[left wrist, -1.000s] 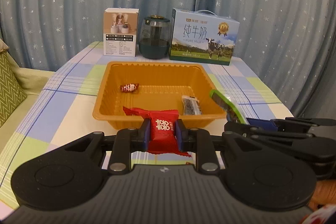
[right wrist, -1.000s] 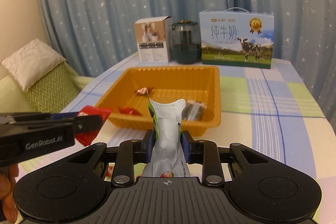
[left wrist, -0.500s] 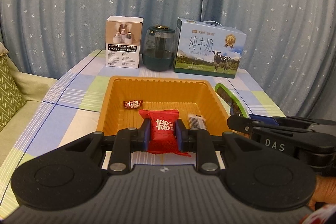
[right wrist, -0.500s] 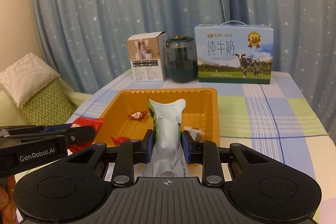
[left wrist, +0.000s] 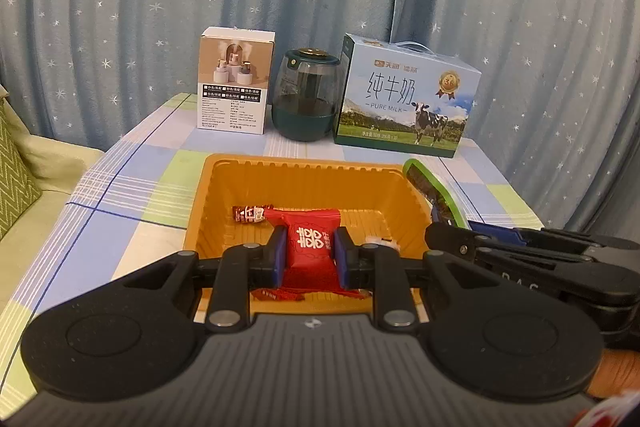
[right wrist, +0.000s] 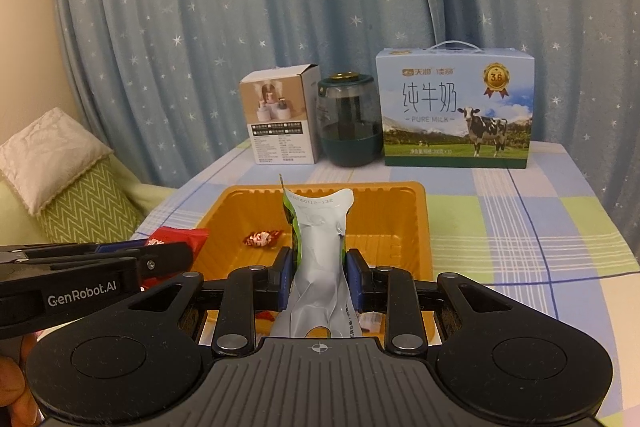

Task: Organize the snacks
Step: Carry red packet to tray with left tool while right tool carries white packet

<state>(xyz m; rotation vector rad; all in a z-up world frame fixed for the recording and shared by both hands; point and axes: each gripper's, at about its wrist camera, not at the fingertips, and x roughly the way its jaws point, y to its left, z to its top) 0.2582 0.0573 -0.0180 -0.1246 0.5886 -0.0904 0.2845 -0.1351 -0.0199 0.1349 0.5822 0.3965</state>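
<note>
My left gripper is shut on a red snack packet with white characters, held over the near part of the orange tray. My right gripper is shut on a green and silver pouch that stands upright between its pads, above the tray's near edge. In the left wrist view the pouch and right gripper show at the right. In the right wrist view the red packet shows at the left. A small wrapped candy lies in the tray.
At the back of the checked tablecloth stand a white box, a dark green jar and a pure milk carton. A starred blue curtain hangs behind. A green zigzag cushion lies on the left.
Both grippers have moved forward over the tray with their snacks still held. The tray now lies closer and lower in both views.
</note>
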